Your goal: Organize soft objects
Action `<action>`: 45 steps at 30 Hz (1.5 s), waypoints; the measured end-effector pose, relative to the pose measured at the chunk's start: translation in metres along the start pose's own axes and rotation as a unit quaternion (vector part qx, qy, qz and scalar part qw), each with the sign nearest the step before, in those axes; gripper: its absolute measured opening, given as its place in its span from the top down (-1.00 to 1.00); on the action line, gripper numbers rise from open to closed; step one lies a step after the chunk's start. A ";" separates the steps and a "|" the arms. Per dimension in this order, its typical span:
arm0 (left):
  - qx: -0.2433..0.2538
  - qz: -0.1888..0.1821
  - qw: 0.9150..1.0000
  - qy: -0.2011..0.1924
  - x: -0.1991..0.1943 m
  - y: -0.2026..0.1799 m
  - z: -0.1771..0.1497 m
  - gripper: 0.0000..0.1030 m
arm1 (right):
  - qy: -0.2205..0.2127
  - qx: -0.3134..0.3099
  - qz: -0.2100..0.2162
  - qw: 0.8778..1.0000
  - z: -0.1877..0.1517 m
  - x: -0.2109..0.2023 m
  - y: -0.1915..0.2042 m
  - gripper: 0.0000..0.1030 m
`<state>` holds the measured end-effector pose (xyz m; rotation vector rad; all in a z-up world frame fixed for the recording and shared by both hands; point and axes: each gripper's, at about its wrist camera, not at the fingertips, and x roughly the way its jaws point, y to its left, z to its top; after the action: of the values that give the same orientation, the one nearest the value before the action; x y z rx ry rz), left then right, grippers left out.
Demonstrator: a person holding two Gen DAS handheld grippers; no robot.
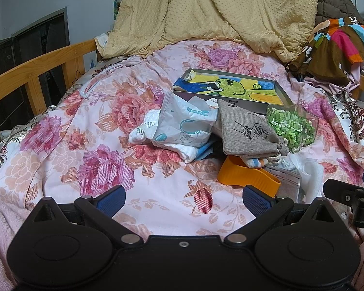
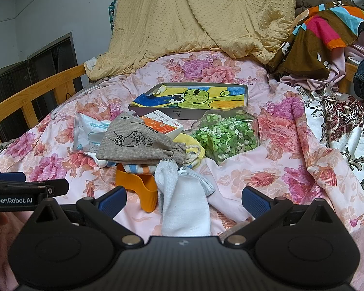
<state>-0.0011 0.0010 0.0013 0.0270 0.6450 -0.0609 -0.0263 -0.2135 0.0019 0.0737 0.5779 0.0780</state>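
A pile of soft things lies mid-bed on the floral sheet (image 1: 60, 145). A grey drawstring pouch (image 1: 245, 133) (image 2: 138, 143) rests on top, with a white plastic packet (image 1: 182, 128) (image 2: 89, 133) to its left. A clear bag of green bits (image 1: 291, 128) (image 2: 228, 135) sits to the right. An orange plastic holder (image 1: 245, 174) (image 2: 143, 186), a face mask (image 1: 286, 179) and a white cloth (image 2: 184, 201) lie nearest. My left gripper (image 1: 184, 198) stands open over bare sheet, short of the pile. My right gripper (image 2: 184, 200) is open with the white cloth lying between its fingers.
A shallow box with a green cartoon drawing (image 1: 230, 87) (image 2: 191, 97) lies behind the pile, and an orange-white carton (image 2: 162, 123) leans by it. A yellow quilt (image 1: 206, 14) and heaped clothes (image 2: 327, 36) fill the far side. A wooden rail (image 1: 36, 70) bounds the left.
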 end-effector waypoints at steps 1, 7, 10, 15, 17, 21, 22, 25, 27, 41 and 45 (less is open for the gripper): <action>0.000 0.000 1.000 0.000 0.000 0.000 0.000 -0.98 | 0.000 0.000 0.000 1.000 0.000 0.000 0.000 -1.00; 0.000 0.000 1.000 0.001 0.001 0.000 0.000 -0.98 | 0.003 0.002 0.000 1.000 0.001 0.002 0.000 -1.00; 0.001 -0.004 1.000 0.009 0.001 0.002 0.002 -0.98 | 0.017 0.014 -0.002 1.000 0.004 0.003 -0.005 -1.00; 0.012 -0.029 0.999 0.036 0.013 0.002 0.007 -0.98 | 0.056 0.015 0.008 0.998 0.009 0.014 -0.013 -1.00; 0.017 -0.044 0.998 0.048 0.019 0.001 0.011 -0.98 | 0.069 0.006 0.014 0.997 0.011 0.018 -0.012 -0.99; 0.023 -0.093 0.991 0.091 0.039 -0.004 0.020 -0.98 | 0.101 -0.025 0.027 0.994 0.016 0.032 -0.010 -0.99; 0.025 -0.107 0.989 0.103 0.044 -0.006 0.022 -0.98 | 0.107 -0.034 0.026 0.993 0.017 0.036 -0.010 -0.99; 0.029 -0.127 0.983 0.127 0.059 -0.013 0.026 -0.98 | 0.127 -0.049 0.023 0.990 0.020 0.046 -0.011 -0.96; 0.040 -0.128 0.982 0.134 0.068 -0.019 0.027 -0.98 | 0.140 -0.050 0.023 0.989 0.021 0.054 -0.013 -0.90; 0.012 -0.153 0.972 0.176 0.120 -0.024 0.036 -0.98 | 0.192 -0.042 0.031 0.980 0.018 0.084 -0.018 -0.25; 0.080 -0.157 0.970 0.167 0.129 -0.037 0.043 -0.98 | 0.189 -0.026 0.036 0.981 0.019 0.087 -0.023 0.04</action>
<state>0.1245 -0.0439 -0.0423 0.0920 0.9768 -0.4209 0.0576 -0.2289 -0.0312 0.0273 0.9529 0.1793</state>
